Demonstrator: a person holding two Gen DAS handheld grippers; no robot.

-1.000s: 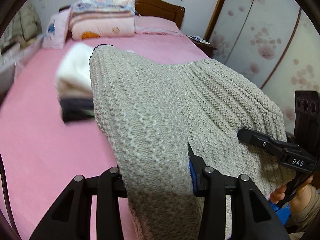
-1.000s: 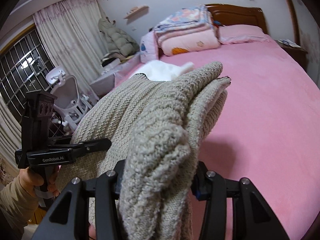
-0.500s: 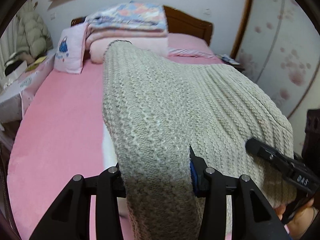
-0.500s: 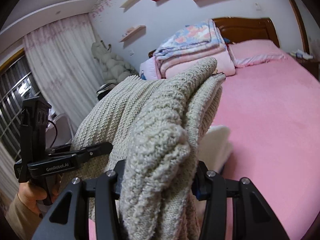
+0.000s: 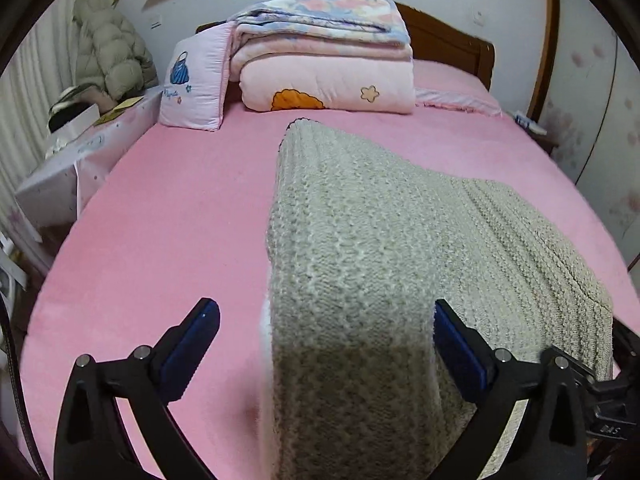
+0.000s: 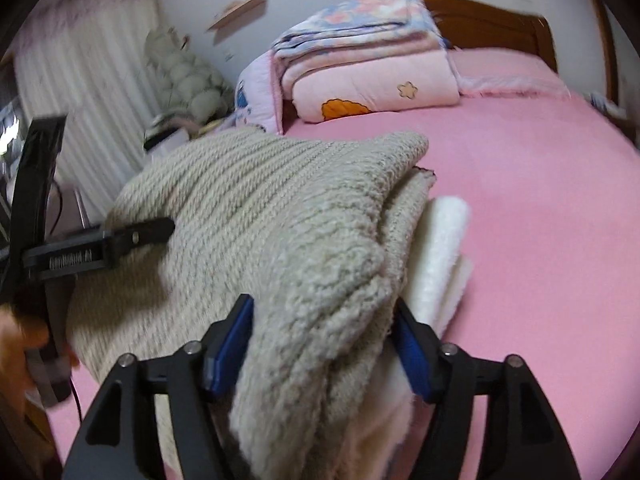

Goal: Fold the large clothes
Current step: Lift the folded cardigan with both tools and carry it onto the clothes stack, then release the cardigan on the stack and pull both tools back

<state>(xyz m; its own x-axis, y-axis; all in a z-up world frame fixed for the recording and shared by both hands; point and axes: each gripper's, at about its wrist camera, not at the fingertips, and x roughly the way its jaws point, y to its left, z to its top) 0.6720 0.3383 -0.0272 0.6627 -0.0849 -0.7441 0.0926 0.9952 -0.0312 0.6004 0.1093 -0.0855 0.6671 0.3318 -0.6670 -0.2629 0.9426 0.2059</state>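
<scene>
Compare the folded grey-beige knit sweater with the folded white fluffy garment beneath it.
The grey-beige knit sweater shows a coarse ribbed knit; the white fluffy garment looks plush and fleecy. The sweater lies on top, with both claws around its near ends; the white garment lies underneath, showing mainly along the sweater's right side. The sweater looks wider, covering most of the white one. Both are folded and sit on the pink bedsheet.

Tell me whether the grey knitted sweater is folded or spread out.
Folded: the grey knitted sweater lies in stacked layers on a white fluffy garment, its layered edges showing at the far corner.
</scene>
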